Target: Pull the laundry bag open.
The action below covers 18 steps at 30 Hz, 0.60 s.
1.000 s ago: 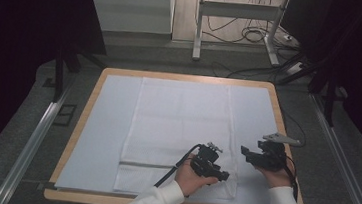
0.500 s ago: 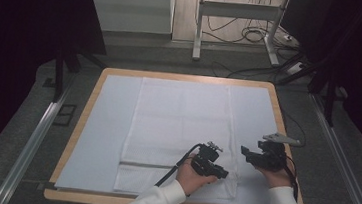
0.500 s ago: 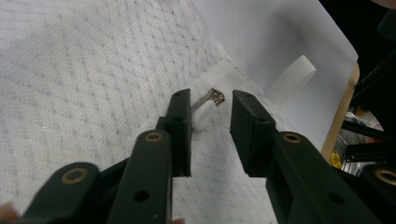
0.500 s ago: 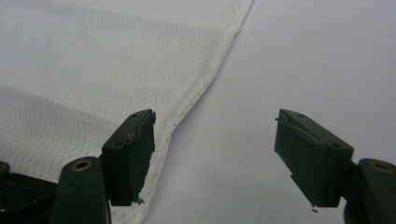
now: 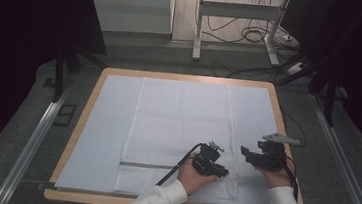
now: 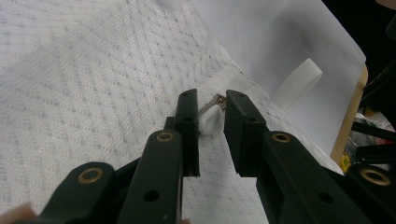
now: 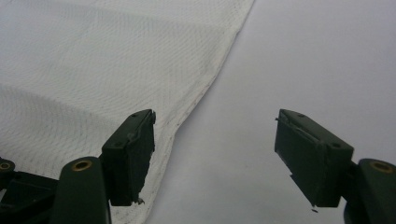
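A white textured cloth (image 5: 182,117) lies flat in the middle of the table, with a grey line (image 5: 145,165) across its near left part. My left gripper (image 5: 223,172) rests on the cloth's near right corner. In the left gripper view its jaws stand only a narrow gap apart (image 6: 211,100), and a small white zipper pull (image 6: 209,120) lies between the tips on the cloth (image 6: 93,70). A white loop tab (image 6: 297,83) sticks out past the cloth's edge. My right gripper (image 5: 244,155) (image 7: 215,116) is wide open just right of the cloth's right edge (image 7: 201,93), holding nothing.
A white sheet (image 5: 111,125) (image 7: 327,56) covers the wooden table, whose rim (image 5: 82,117) shows all round. Metal rails (image 5: 34,143) run along both sides on the floor. Behind the table stand a desk frame (image 5: 198,28) and loose cables (image 5: 256,34).
The left gripper has edged slightly right and forward on the cloth's corner. The right gripper has stayed where it was.
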Each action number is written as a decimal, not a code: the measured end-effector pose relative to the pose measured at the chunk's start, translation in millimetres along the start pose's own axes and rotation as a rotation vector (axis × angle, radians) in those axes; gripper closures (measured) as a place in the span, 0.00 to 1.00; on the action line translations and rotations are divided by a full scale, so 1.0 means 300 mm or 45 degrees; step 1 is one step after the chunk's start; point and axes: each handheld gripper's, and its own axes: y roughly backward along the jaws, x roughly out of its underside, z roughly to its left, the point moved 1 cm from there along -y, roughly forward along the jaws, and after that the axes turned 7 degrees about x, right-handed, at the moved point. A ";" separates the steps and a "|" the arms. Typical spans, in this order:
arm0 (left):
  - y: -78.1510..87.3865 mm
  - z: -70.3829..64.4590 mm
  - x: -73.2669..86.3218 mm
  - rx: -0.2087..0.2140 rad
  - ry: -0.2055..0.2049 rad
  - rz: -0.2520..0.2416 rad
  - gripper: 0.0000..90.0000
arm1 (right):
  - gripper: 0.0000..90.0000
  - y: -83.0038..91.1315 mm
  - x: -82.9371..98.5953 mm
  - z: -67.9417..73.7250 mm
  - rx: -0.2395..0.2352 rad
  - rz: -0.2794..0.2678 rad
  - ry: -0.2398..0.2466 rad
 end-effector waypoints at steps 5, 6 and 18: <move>-0.004 -0.009 0.004 -0.025 -0.023 -0.004 0.85 | 0.31 0.001 -0.001 -0.001 0.002 -0.003 0.002; -0.005 -0.010 0.005 -0.032 -0.031 -0.005 0.86 | 0.31 0.001 -0.001 0.000 0.002 -0.003 0.003; -0.014 -0.015 0.008 -0.036 -0.055 -0.007 0.90 | 0.31 0.003 -0.003 -0.003 0.005 -0.006 -0.002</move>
